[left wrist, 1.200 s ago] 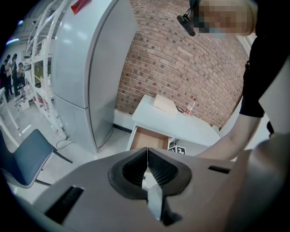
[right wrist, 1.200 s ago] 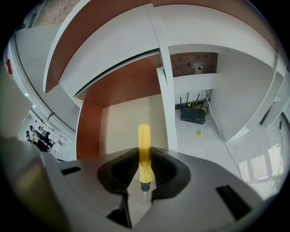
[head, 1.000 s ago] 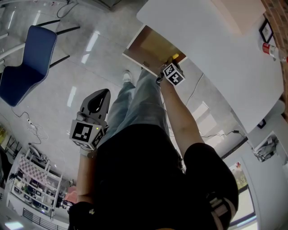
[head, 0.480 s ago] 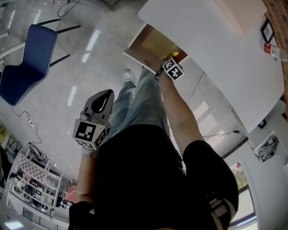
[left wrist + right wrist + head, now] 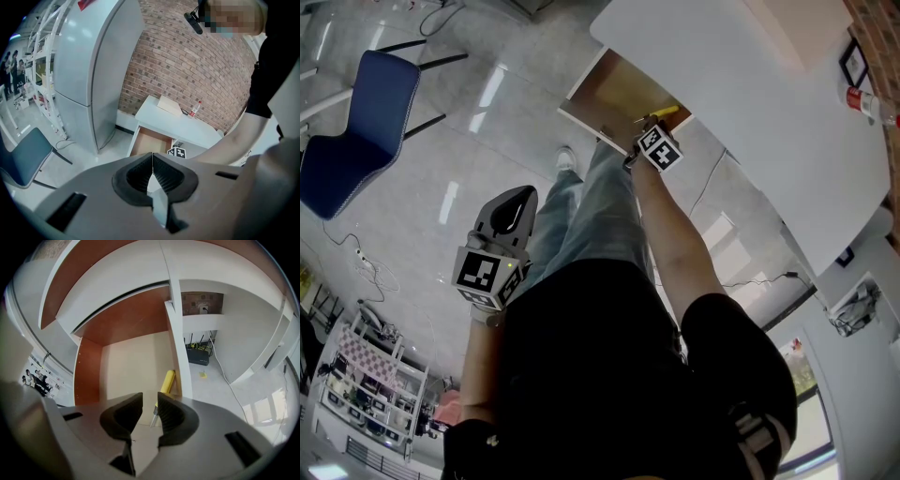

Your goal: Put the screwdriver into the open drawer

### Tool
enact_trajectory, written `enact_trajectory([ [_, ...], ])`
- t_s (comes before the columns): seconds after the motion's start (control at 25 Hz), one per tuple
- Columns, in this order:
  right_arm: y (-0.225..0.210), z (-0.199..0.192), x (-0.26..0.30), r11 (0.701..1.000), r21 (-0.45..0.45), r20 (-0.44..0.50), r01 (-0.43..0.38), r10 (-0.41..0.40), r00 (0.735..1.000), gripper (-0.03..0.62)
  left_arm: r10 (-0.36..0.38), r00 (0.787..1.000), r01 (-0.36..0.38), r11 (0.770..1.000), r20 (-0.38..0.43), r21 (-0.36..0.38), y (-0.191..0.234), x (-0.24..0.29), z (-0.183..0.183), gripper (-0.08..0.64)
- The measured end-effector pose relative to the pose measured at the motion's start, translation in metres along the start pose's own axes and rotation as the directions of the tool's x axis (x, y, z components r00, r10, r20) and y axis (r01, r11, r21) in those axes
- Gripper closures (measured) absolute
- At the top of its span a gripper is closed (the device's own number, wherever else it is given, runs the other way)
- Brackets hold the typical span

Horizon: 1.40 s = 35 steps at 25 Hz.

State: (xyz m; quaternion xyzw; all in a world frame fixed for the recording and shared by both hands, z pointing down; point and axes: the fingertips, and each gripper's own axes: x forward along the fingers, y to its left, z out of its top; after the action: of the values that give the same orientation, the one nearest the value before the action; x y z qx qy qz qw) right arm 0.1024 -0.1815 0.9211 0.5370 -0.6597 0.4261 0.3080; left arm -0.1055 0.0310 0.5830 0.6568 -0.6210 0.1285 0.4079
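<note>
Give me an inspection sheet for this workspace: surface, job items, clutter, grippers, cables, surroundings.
Surface: white desk, top mostly bare.
Job's things: drawer open; yellow-handled screwdriver lies inside, along one side wall.
Clutter: a bottle and a flat box at the desk's far side.
Grippers: right gripper over the drawer, jaws apart, not clamped on the screwdriver; left gripper away from the desk, jaws together, empty.
Cables: a white cable trails over the floor under the desk, near a black box with antennas.
Surroundings: blue chair, brick wall, tall grey cabinet.
</note>
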Motion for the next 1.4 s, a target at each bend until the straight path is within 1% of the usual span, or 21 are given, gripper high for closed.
enact_trajectory([
  [0.12, 0.006, 0.005, -0.01, 0.999, -0.008, 0.012, -0.033, 0.033, 0.999, 0.493, -0.007, 1.0, 0.007, 1.0, 0.009, 0.004, 0.0, -0.002, 0.003, 0.555],
  [0.2, 0.013, 0.011, -0.02, 0.998, -0.016, 0.024, -0.065, 0.065, 0.998, 0.506, -0.013, 1.0, 0.013, 1.0, 0.023, 0.008, 0.001, -0.004, 0.007, 0.555],
  [0.24, 0.018, 0.016, -0.025, 0.996, -0.024, 0.03, -0.081, 0.081, 0.996, 0.52, -0.017, 0.999, 0.016, 1.0, 0.03, 0.009, 0.001, -0.004, 0.01, 0.555],
  [0.32, 0.028, 0.026, -0.036, 0.992, -0.055, 0.036, -0.11, 0.112, 0.993, 0.569, -0.022, 0.999, 0.021, 1.0, 0.045, 0.013, 0.001, -0.004, 0.015, 0.554],
  [0.36, 0.033, 0.032, -0.042, 0.99, -0.073, 0.037, -0.124, 0.127, 0.991, 0.578, -0.024, 0.998, 0.024, 1.0, 0.053, 0.014, 0.001, -0.005, 0.018, 0.554],
  [0.48, 0.051, 0.046, -0.065, 0.977, -0.126, 0.032, -0.174, 0.179, 0.983, 0.581, -0.039, 0.996, 0.037, 0.999, 0.078, 0.027, -0.002, -0.007, 0.026, 0.555],
  [0.56, 0.063, 0.053, -0.083, 0.965, -0.162, 0.019, -0.207, 0.212, 0.977, 0.581, -0.046, 0.995, 0.042, 0.998, 0.083, 0.051, -0.005, -0.01, 0.031, 0.555],
  [0.68, 0.08, 0.065, -0.112, 0.942, -0.218, 0.003, -0.256, 0.263, 0.965, 0.581, -0.038, 0.995, 0.029, 0.995, 0.094, 0.094, -0.008, -0.013, 0.044, 0.555],
  [0.84, 0.104, 0.085, -0.154, 0.896, -0.306, 0.004, -0.32, 0.338, 0.941, 0.581, -0.042, 0.991, 0.03, 0.995, 0.128, 0.093, -0.011, -0.018, 0.059, 0.555],
  [0.96, 0.124, 0.098, -0.191, 0.857, -0.334, 0.009, -0.392, 0.419, 0.908, 0.581, -0.049, 0.983, 0.033, 0.995, 0.177, 0.096, -0.013, -0.023, 0.074, 0.555],
  [1.08, 0.141, 0.111, -0.23, 0.811, -0.374, 0.005, -0.45, 0.486, 0.874, 0.581, -0.061, 0.976, 0.041, 0.994, 0.211, 0.097, -0.018, -0.026, 0.089, 0.555],
  [1.24, 0.16, 0.128, -0.275, 0.741, -0.463, -0.001, -0.487, 0.549, 0.836, 0.581, -0.083, 0.964, 0.058, 0.993, 0.253, 0.105, -0.025, -0.031, 0.108, 0.555],
  [1.4, 0.17, 0.148, -0.318, 0.694, -0.521, 0.021, -0.496, 0.591, 0.806, 0.581, -0.11, 0.947, 0.073, 0.989, 0.302, 0.13, -0.035, -0.041, 0.133, 0.555],
])
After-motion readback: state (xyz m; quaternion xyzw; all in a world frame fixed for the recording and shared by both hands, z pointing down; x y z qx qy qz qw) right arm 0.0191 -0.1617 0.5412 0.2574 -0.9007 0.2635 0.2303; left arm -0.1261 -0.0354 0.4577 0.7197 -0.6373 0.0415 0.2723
